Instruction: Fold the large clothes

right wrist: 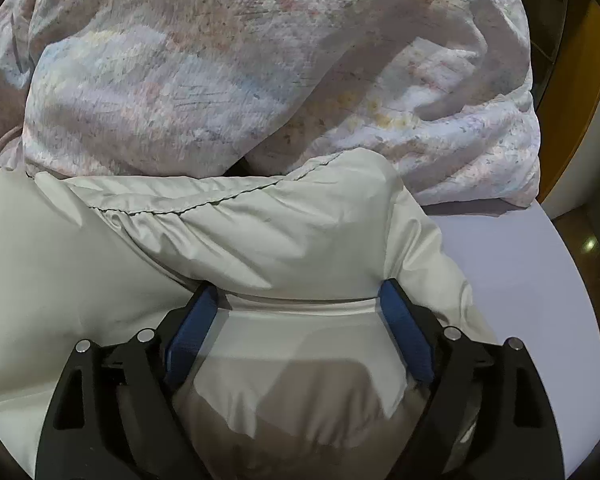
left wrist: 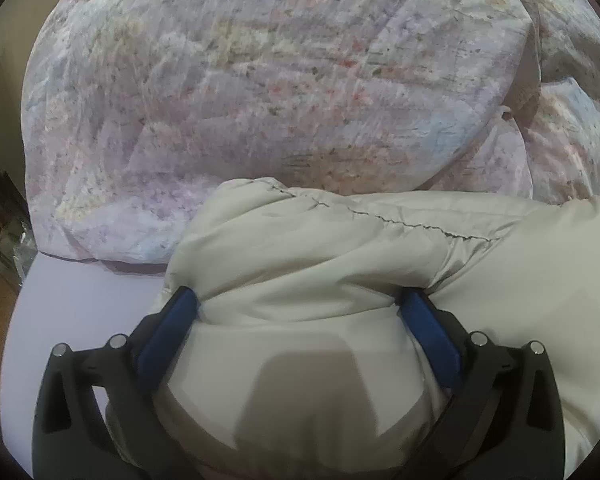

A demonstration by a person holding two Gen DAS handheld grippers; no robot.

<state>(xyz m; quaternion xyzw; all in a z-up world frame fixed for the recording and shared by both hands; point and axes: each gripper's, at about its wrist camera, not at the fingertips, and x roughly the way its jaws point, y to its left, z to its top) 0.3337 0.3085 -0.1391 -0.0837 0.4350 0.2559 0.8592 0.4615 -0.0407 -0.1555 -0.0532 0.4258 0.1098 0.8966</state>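
Jacket fabric, pale grey-white and puffy (left wrist: pixel 320 264), fills the space nearest both cameras, bulging up between the blue pads of each claw. In the left wrist view the left claw (left wrist: pixel 298 300) has its two fingers spread wide with a thick roll of the jacket pressed between them, the pads (left wrist: pixel 168 336) touching the cloth on both sides, so it is grasping the jacket with its jaws far apart. In the right wrist view the right claw (right wrist: pixel 296 292) stands the same way: fingers wide, pads (right wrist: pixel 406 332) against a bunched fold of the jacket (right wrist: pixel 260 232), gripping it. A dark shadow lies on the fabric close to each camera.

Just beyond the fingers a puckered seam with dark stitching runs across the jacket, and the garment spreads sideways toward the other claw's side in each view. It lies on a pale lilac bed sheet (left wrist: pixel 80 312), bare at the outer edge of each view (right wrist: pixel 512 280).

Farther off, touching the jacket's far edge, a bulky floral-print duvet (left wrist: pixel 260 80) in pinks, blues and yellows is heaped up and fills the upper part of both views (right wrist: pixel 220 80). At the far right of the right wrist view, wooden furniture (right wrist: pixel 568 92) shows beyond the bed.
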